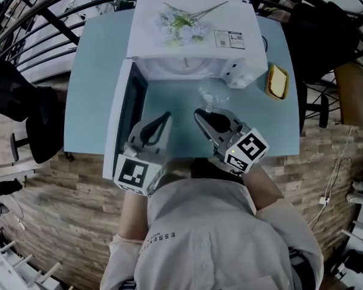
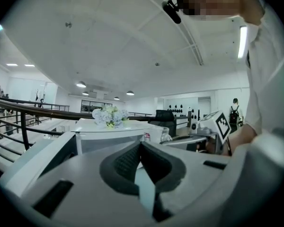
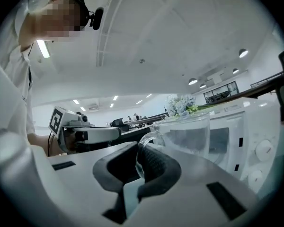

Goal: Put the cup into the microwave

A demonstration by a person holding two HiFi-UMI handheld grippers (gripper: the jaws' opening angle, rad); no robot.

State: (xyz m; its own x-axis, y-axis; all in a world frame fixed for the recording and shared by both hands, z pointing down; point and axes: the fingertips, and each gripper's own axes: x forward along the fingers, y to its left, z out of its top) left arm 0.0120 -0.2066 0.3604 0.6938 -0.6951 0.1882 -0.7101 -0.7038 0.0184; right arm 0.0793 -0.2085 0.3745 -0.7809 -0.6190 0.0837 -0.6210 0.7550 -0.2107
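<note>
A clear glass cup [image 1: 213,91] hangs over the blue table just in front of the white microwave [image 1: 193,23], whose door [image 1: 122,122] stands swung open to the left. My right gripper [image 1: 201,115] is shut on the cup's handle. In the right gripper view the cup [image 3: 187,134] sits upright just past the jaws of the right gripper [image 3: 141,161], with the microwave [image 3: 255,136] behind it. My left gripper [image 1: 165,118] is shut and holds nothing, beside the open door. In the left gripper view the left gripper [image 2: 140,148] faces the microwave [image 2: 109,135].
A bunch of pale flowers [image 1: 181,22] lies on top of the microwave. A yellow object [image 1: 278,81] sits on the table [image 1: 88,101] to the right of the microwave. Black chairs stand at the left [image 1: 21,104] and right [image 1: 323,35] of the table.
</note>
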